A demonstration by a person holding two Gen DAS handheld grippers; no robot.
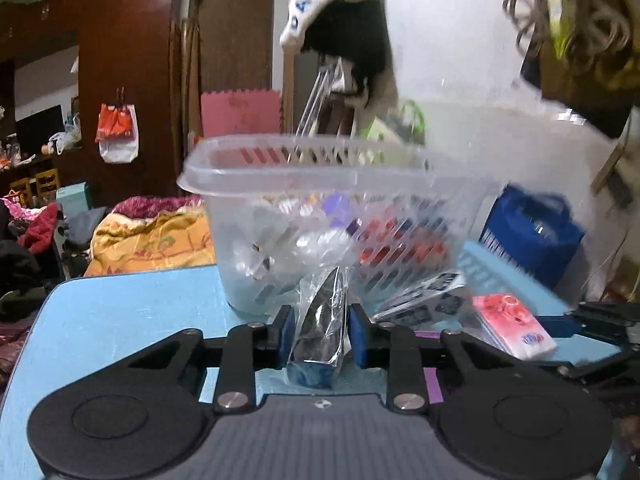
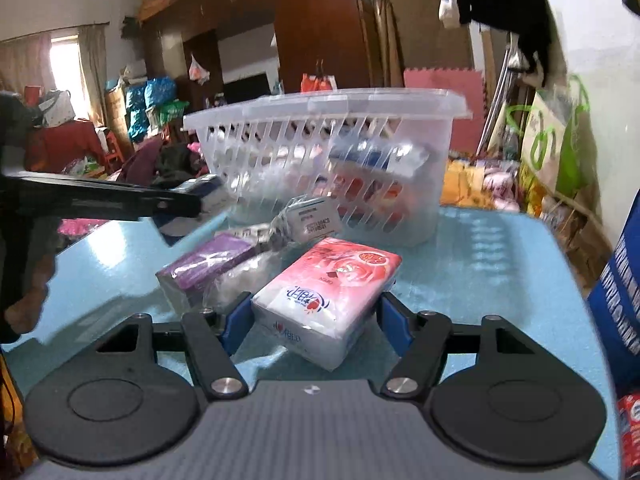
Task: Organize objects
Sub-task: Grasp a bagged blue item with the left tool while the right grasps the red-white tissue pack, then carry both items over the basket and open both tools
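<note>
A clear plastic basket with several packets inside stands on the blue table; it also shows in the right wrist view. My left gripper is shut on a clear-and-silver plastic packet, held just in front of the basket. My right gripper is open, its fingers on either side of a pink tissue pack that lies on the table. A purple pack and a clear bagged item lie beside it.
A blue bag stands at the table's right edge. The left gripper's arm reaches in from the left in the right wrist view. Bedding and clutter lie beyond the table.
</note>
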